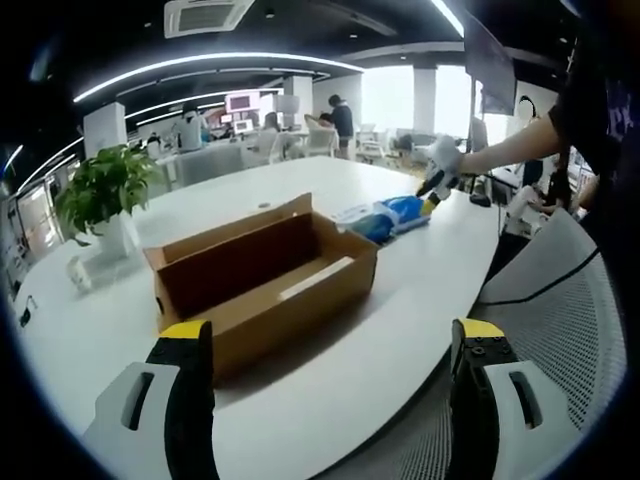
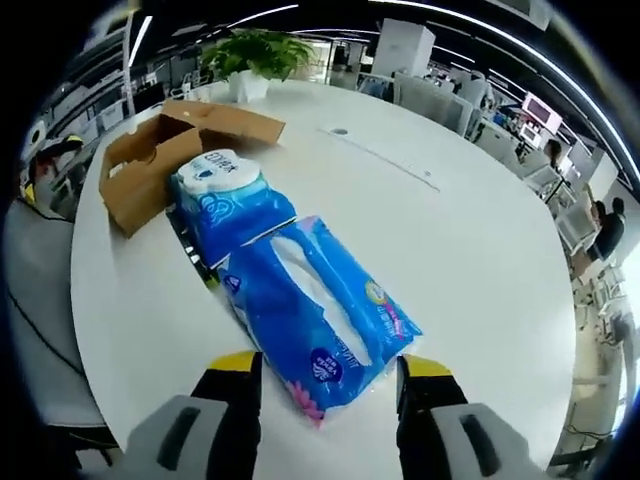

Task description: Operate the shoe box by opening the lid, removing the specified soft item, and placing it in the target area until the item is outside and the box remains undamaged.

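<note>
The brown cardboard shoe box (image 1: 265, 275) stands open on the white table (image 1: 400, 320), and I see nothing inside it. My left gripper (image 1: 330, 335) hangs open in front of the box, holding nothing. Two blue soft tissue packs (image 1: 392, 215) lie on the table past the box. My right gripper (image 2: 330, 365) is closed on the near end of the front tissue pack (image 2: 315, 305), which rests on the table. The second pack (image 2: 225, 195) lies just beyond it, toward the box (image 2: 150, 165). A gloved hand holds the right gripper (image 1: 432, 185) at the packs.
A potted green plant (image 1: 105, 190) stands on the table behind the box. A grey mesh chair (image 1: 560, 300) sits at the table's near edge on the right. Desks and people fill the office behind.
</note>
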{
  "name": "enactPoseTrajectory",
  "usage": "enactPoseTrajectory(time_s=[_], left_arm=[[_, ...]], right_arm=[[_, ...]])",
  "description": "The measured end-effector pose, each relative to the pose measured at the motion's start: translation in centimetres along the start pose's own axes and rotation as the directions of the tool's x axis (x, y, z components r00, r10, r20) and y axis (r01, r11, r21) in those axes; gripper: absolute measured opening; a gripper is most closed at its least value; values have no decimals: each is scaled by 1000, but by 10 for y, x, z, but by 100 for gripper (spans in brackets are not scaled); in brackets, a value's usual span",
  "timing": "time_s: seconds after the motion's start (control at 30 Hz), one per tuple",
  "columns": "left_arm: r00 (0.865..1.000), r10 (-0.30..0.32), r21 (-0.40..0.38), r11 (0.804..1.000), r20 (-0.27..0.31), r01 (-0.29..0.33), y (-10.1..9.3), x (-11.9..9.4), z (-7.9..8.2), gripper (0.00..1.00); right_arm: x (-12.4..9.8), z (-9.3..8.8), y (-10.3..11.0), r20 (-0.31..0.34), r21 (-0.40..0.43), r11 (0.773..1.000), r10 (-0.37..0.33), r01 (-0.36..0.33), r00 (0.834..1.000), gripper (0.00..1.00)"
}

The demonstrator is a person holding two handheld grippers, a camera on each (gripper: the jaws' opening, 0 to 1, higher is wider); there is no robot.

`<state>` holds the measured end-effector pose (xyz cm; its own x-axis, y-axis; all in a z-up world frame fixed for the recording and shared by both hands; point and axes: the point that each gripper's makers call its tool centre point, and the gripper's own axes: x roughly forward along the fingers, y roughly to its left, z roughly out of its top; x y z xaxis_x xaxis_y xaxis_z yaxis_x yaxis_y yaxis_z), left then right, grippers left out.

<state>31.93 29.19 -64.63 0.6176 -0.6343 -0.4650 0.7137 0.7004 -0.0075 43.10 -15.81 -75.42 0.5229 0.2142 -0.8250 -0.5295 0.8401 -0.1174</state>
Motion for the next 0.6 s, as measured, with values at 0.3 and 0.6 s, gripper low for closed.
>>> enactPoseTrajectory(time_s=[0.3, 0.6], left_arm=[[1000, 0, -2, 1000, -5, 0, 1, 0, -1, 98], [1000, -4, -1, 1000, -11, 4, 0, 1, -2, 97]], right_arm=[[-3, -5, -2, -24, -43, 999, -2, 1, 1000, 43], [-10, -1, -7, 16, 40, 999, -38, 37, 999, 50]])
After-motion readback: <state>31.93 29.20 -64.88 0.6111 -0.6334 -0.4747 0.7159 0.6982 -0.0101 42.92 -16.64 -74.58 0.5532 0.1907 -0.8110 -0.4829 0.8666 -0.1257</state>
